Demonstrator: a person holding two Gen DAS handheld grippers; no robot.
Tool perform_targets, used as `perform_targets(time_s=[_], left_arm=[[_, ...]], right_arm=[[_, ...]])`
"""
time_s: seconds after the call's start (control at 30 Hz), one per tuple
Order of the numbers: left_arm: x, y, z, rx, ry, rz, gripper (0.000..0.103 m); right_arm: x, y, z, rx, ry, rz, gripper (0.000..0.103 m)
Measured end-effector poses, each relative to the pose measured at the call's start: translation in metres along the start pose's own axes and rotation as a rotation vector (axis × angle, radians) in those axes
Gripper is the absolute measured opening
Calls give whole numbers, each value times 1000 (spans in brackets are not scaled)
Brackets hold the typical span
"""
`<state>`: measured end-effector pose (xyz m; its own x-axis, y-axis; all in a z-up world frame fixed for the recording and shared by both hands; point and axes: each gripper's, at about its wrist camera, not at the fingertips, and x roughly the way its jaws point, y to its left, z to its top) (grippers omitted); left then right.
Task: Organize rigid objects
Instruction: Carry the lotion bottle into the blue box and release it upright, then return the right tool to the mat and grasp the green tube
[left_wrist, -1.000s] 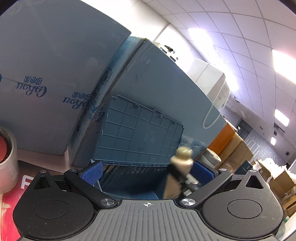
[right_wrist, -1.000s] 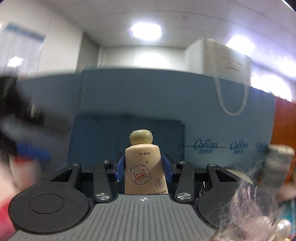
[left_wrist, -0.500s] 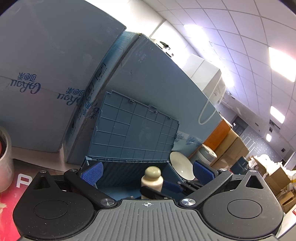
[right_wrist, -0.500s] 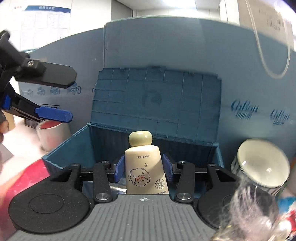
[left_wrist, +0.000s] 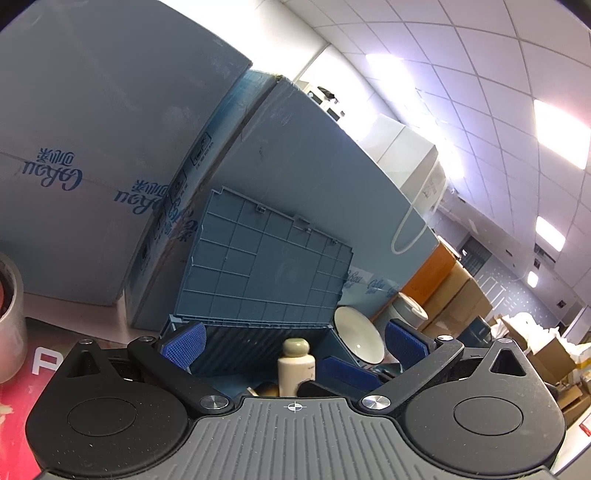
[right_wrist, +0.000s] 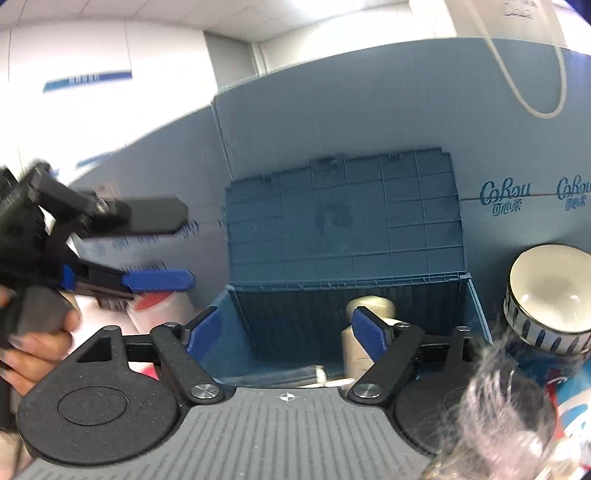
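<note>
jaws of the right gripper (right_wrist: 286, 330) have just been opening and now stand wide, with nothing pressed between the blue pads; the cream plastic bottle with a round cap (right_wrist: 365, 332) they carried at the previous instants sits upright inside the open blue-grey plastic crate (right_wrist: 476, 314), behind the gripper's right-hand finger. that reads as the drop finished, so one rigid item is stowed and this tool is free for the next.

going left to right ahead of the right tool: the person's hand (right_wrist: 29, 343) holding the left gripper (right_wrist: 162, 251), its fingers apart and empty; one pale cup with red contents (right_wrist: 159, 314) beneath it; one crate, lid propped up behind; one bottle; one white striped bowl on its side (right_wrist: 546, 295) right of the crate.
</note>
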<state>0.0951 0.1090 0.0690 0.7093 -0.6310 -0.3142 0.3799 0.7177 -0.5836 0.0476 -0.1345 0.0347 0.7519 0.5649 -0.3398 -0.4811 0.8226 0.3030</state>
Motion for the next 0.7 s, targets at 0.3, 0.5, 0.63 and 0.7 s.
perform_targets(time_s=[0.3, 0.5, 0.63, 0.7], left_arm=[[-4, -1, 0, 1, -8, -11, 103], [2, -6, -3, 6, 11, -30, 103], [9, -9, -7, -8, 36, -58, 103], [12, -9, -9, -13, 39, -57, 103]], right_arm=[[-70, 4, 2, -43, -184, -131, 92], [-124, -17, -5, 35, -279, -274, 95], [-152, -38, -17, 123, -307, -372, 96], [-165, -50, -25, 151, -312, -454, 96]])
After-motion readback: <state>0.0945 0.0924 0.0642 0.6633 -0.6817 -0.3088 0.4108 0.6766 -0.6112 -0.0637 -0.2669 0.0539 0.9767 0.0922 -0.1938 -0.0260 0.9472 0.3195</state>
